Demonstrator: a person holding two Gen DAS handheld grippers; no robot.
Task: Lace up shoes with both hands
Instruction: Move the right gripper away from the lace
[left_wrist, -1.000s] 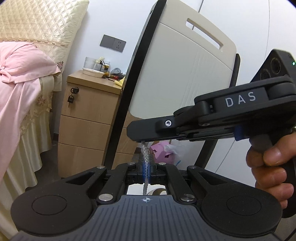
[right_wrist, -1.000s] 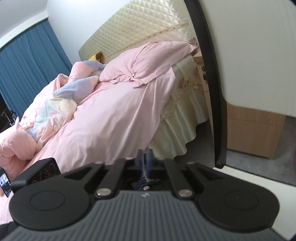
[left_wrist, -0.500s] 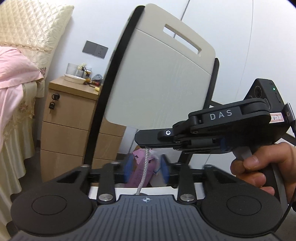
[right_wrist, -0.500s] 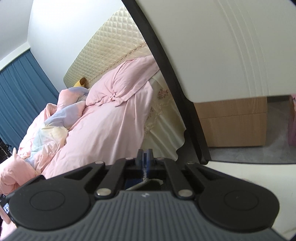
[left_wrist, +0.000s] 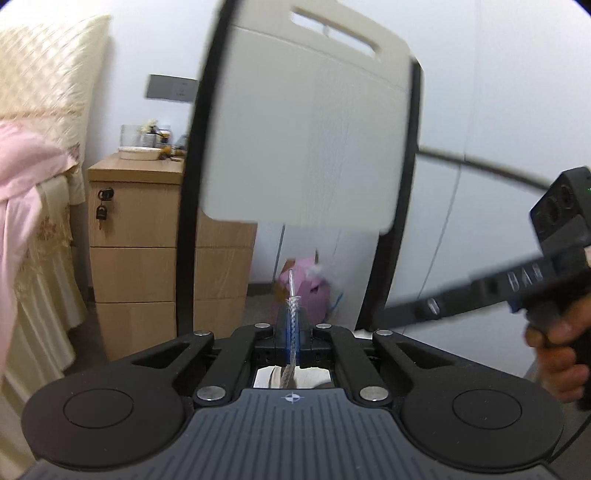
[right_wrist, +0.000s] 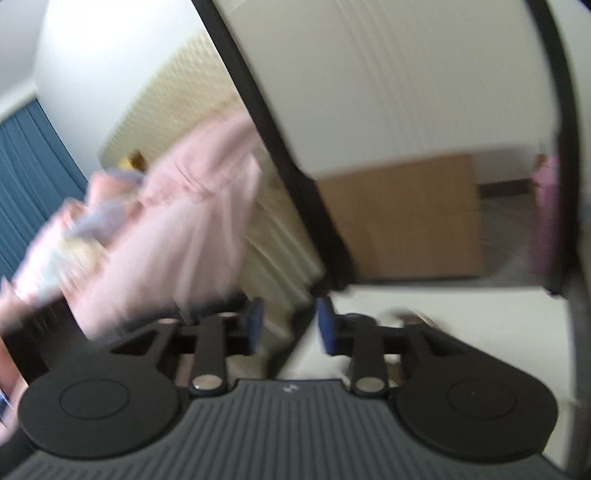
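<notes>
A grey braided shoelace (left_wrist: 293, 310) sticks up between the blue pads of my left gripper (left_wrist: 292, 325), which is shut on it; the lace's clear tip points upward. The shoe itself is hidden below the gripper body. In the left wrist view my right gripper (left_wrist: 406, 317) is a blurred black bar at the right, held by a hand (left_wrist: 557, 354), away from the lace. The right wrist view is motion-blurred; there my right gripper (right_wrist: 288, 325) stands open with nothing between its blue pads (right_wrist: 327, 325).
A white chair back (left_wrist: 310, 140) with a black frame stands close in front. A wooden bedside cabinet (left_wrist: 140, 236) sits to its left, beside a bed with pink bedding (right_wrist: 166, 229). A pink bag (left_wrist: 314, 284) lies on the floor. A white tabletop (right_wrist: 443, 306) shows below.
My right gripper let go of the lace, opened and swung away to the right. My left gripper, open half a second ago, has shut on the lace again.
</notes>
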